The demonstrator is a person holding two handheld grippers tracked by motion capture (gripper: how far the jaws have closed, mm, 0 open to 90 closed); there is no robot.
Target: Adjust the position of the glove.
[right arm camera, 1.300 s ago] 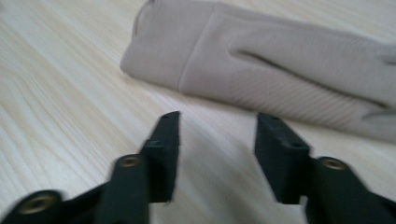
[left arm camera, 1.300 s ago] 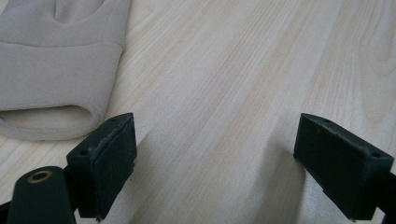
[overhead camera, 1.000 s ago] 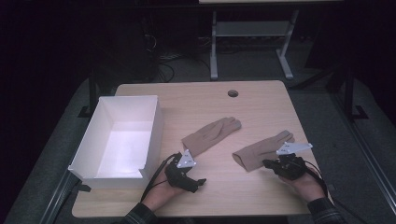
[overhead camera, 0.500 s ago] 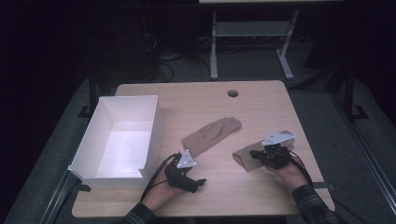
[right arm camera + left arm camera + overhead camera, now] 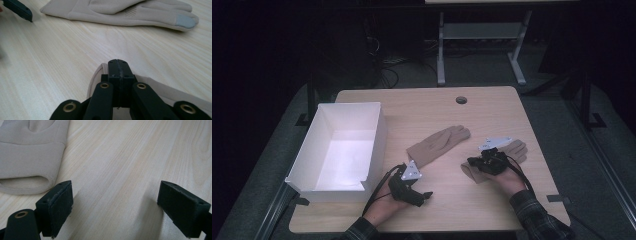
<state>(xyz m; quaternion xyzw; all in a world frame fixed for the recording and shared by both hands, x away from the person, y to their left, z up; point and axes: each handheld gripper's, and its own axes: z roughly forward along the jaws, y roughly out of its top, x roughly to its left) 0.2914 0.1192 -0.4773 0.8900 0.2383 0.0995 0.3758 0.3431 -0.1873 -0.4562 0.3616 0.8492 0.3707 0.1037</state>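
Pale wooden table [image 5: 432, 125]: right gripper [image 5: 117, 68], jaws pressed together over the near-right beige fabric glove's [image 5: 518, 149] cuff, should pinch cloth firmly before lifting toward the white open box [image 5: 343, 145]; left gripper [image 5: 115, 202] waits wide

No legible text, label, brand, number or sign anywhere, tan gloves [image 5: 438, 145] unmarked, white box [image 5: 307, 157] blank, wooden table [image 5: 492, 107] bare of print, black gripper pads [image 5: 60, 205] carried no lettering
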